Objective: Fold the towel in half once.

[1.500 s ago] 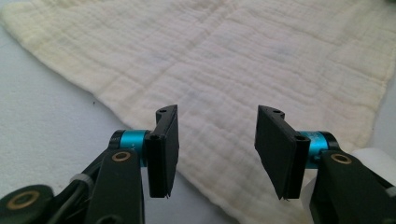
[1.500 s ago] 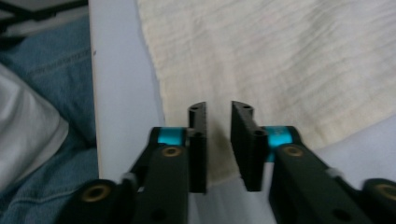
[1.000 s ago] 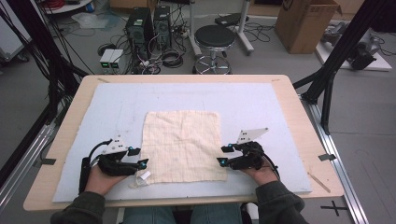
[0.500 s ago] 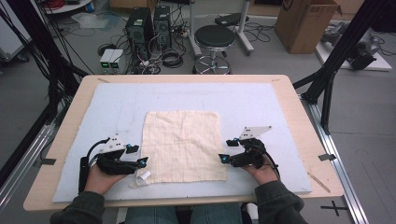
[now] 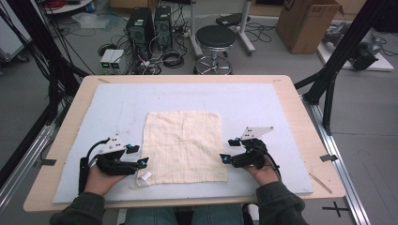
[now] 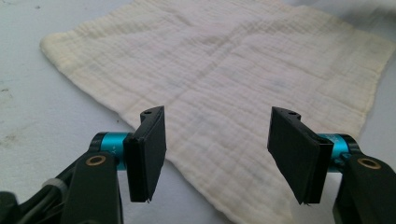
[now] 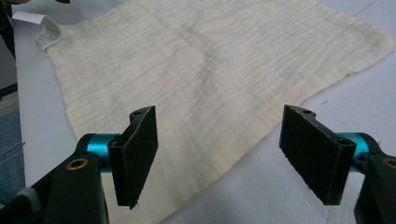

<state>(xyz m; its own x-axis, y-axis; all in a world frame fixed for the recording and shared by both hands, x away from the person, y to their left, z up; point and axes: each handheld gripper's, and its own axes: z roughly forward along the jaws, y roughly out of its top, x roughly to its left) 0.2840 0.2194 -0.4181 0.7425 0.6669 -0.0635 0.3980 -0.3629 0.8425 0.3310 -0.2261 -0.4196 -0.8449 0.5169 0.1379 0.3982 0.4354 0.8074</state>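
A cream muslin cloth (image 5: 183, 145) lies flat on the white mat (image 5: 263, 108), with a small white label (image 5: 144, 176) at its near left corner. My left gripper (image 5: 138, 156) sits at the cloth's left edge near that corner. Its jaws have just been opening and stand open, with the cloth's edge (image 6: 224, 60) on the mat below the gap and no pad pressing on it. My right gripper (image 5: 229, 150) sits at the cloth's right edge. It has also just opened, and the cloth (image 7: 196, 60) lies under its left pad (image 7: 135, 154) untouched. The label (image 7: 44, 32) shows far off.
The mat covers most of a wooden table (image 5: 300, 112). A thin stick (image 5: 320, 183) lies on the bare wood at the near right. Beyond the far edge stand a black stool (image 5: 216, 40), computer towers (image 5: 149, 23) and a cardboard box (image 5: 305, 21). Black frame legs (image 5: 335, 61) flank the table.
Both grippers' jaws stand wider apart than a second ago, the right one more so. The hands and the cloth have stayed in place.
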